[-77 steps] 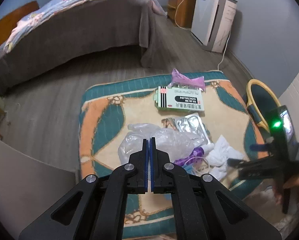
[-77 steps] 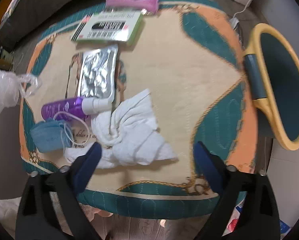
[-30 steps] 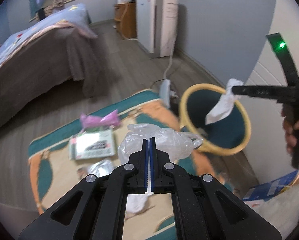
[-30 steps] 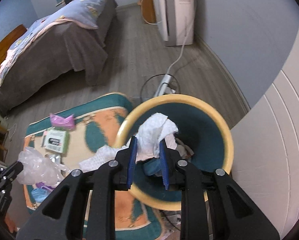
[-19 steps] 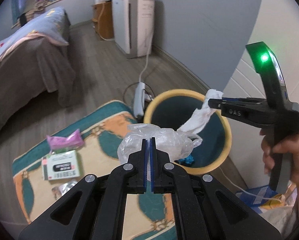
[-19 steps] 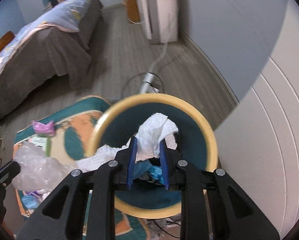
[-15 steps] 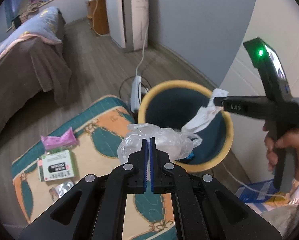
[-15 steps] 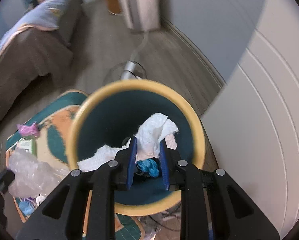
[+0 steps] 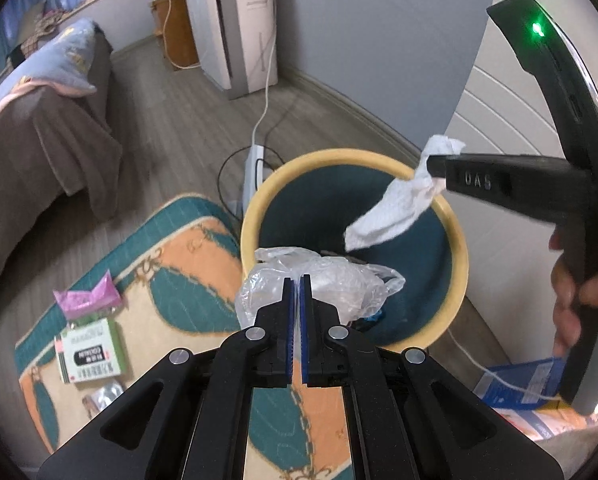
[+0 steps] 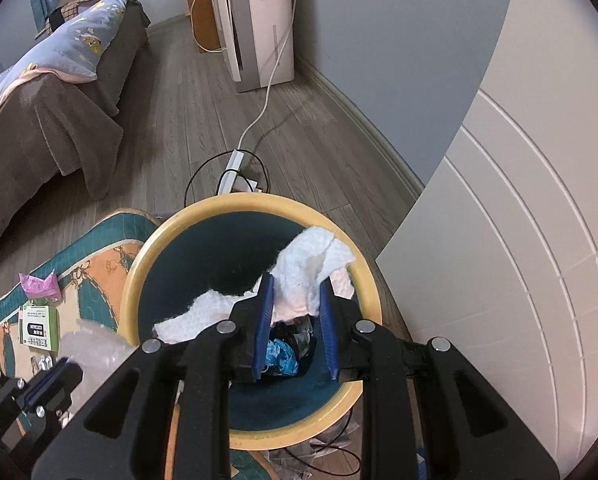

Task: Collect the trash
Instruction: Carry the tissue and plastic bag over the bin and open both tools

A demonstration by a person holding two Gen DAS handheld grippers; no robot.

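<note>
The left gripper [image 9: 297,280], pads pinching a crumpled clear plastic bag [image 9: 331,280], has moved from over the rug [image 9: 187,248] to the near rim of the yellow-rimmed bin [image 9: 457,240]. The right gripper [image 10: 295,300] clamps a white tissue [image 10: 311,264] above the bin's open mouth, the white panelled wall [image 10: 519,220] close on its right.

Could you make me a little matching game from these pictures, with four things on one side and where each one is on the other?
Things:
1. white tissue
2. clear plastic bag
3. pink wrapper
4. power strip

Places:
A. on the rug
B. pinched in the left gripper
C. on the wooden floor behind the bin
D. clamped in the right gripper, over the bin

Pairs: 1-D, 2-B, 3-A, 4-C
</note>
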